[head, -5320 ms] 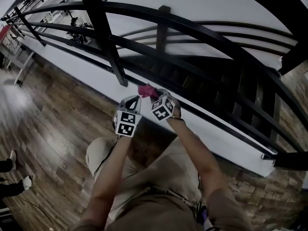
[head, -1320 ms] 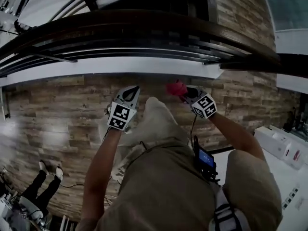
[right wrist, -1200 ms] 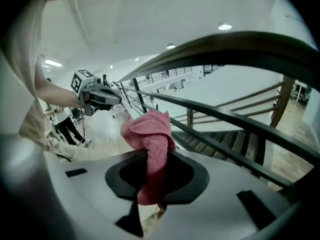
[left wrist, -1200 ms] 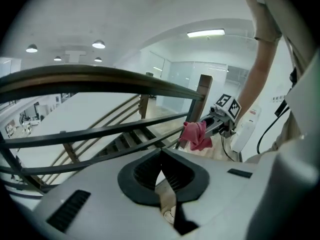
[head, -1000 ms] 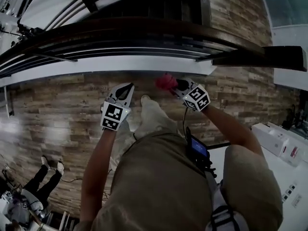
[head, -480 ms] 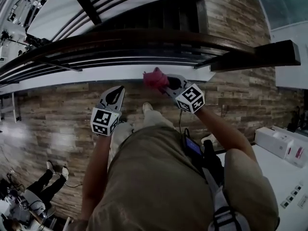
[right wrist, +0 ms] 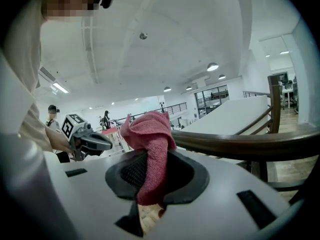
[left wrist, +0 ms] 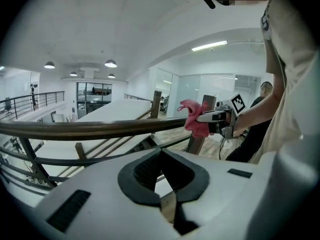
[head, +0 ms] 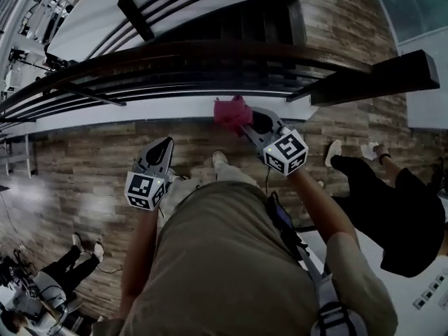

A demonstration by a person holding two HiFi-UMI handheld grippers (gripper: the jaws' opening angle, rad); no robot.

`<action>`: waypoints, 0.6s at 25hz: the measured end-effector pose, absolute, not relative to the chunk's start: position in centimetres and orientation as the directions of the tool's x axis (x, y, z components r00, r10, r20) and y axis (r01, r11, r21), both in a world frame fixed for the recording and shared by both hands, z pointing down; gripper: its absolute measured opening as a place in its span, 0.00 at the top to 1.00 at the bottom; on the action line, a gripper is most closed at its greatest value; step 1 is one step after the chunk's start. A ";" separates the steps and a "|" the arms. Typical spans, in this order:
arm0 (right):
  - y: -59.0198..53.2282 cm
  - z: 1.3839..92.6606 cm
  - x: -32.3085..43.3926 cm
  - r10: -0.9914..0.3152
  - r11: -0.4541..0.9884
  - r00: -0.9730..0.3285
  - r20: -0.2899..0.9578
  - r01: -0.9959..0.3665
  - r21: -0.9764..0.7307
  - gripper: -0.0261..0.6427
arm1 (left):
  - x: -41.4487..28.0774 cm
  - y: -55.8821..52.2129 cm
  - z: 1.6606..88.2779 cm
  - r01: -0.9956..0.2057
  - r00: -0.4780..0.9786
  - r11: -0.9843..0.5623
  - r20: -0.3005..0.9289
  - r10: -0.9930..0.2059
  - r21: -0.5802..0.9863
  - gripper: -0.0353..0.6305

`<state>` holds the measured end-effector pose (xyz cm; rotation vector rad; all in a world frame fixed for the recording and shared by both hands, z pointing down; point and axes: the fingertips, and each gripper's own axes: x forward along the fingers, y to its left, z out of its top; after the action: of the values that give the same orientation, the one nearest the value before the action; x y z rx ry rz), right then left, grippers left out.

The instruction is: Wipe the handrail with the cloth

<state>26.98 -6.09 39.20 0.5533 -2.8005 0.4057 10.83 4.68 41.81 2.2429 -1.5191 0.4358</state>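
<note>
Head view: the handrail (head: 175, 53) runs long from left to right. The right gripper (head: 243, 122) pinches the pink cloth (head: 229, 110), which pokes out toward the rail. The left gripper (head: 163, 145) is pressed together, holding nothing. Only the left gripper view shows the cloth up against the rail, beside a post (left wrist: 195, 144).

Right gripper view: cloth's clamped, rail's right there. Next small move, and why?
Probably ease the right gripper forward so the pink cloth presses onto the top of the handrail. The cloth is clamped and bunched level with the rail, but firm contact isn't clear from any view.
</note>
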 end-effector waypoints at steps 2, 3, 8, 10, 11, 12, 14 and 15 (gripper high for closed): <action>-6.3 37.9 28.6 -0.381 0.878 -0.885 0.267 -0.437 -0.194 0.83 | 10.5 5.4 41.6 -0.941 0.339 -0.301 0.448 -0.827 0.156 0.92; -6.5 37.3 29.3 -0.410 0.872 -0.878 0.248 -0.457 -0.176 0.83 | 10.2 5.6 41.4 -0.945 0.327 -0.284 0.437 -0.838 0.163 0.92; -6.7 34.8 31.2 -0.505 0.852 -0.846 0.174 -0.521 -0.059 0.83 | 8.2 5.6 40.8 -0.959 0.273 -0.217 0.395 -0.877 0.180 0.92; -6.6 34.6 31.6 -0.529 0.845 -0.833 0.162 -0.535 0.012 0.83 | 7.8 5.3 40.8 -0.963 0.259 -0.206 0.385 -0.886 0.173 0.92; -6.5 34.7 31.7 -0.543 0.838 -0.825 0.158 -0.543 0.047 0.83 | 7.7 5.0 40.8 -0.964 0.257 -0.205 0.379 -0.889 0.171 0.92; -6.6 34.9 31.8 -0.555 0.831 -0.817 0.157 -0.550 0.078 0.83 | 7.6 4.6 41.0 -0.963 0.258 -0.208 0.372 -0.892 0.171 0.92; -6.6 35.6 32.0 -0.568 0.823 -0.805 0.170 -0.558 0.110 0.83 | 8.0 3.9 41.3 -0.960 0.269 -0.217 0.360 -0.893 0.179 0.92; -6.5 35.9 32.2 -0.573 0.820 -0.801 0.176 -0.562 0.112 0.83 | 8.5 3.6 41.5 -0.957 0.278 -0.224 0.354 -0.893 0.185 0.92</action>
<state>32.17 -6.53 35.86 0.8832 -2.8016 -0.0796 8.52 3.60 41.46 2.1914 -1.6756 0.2435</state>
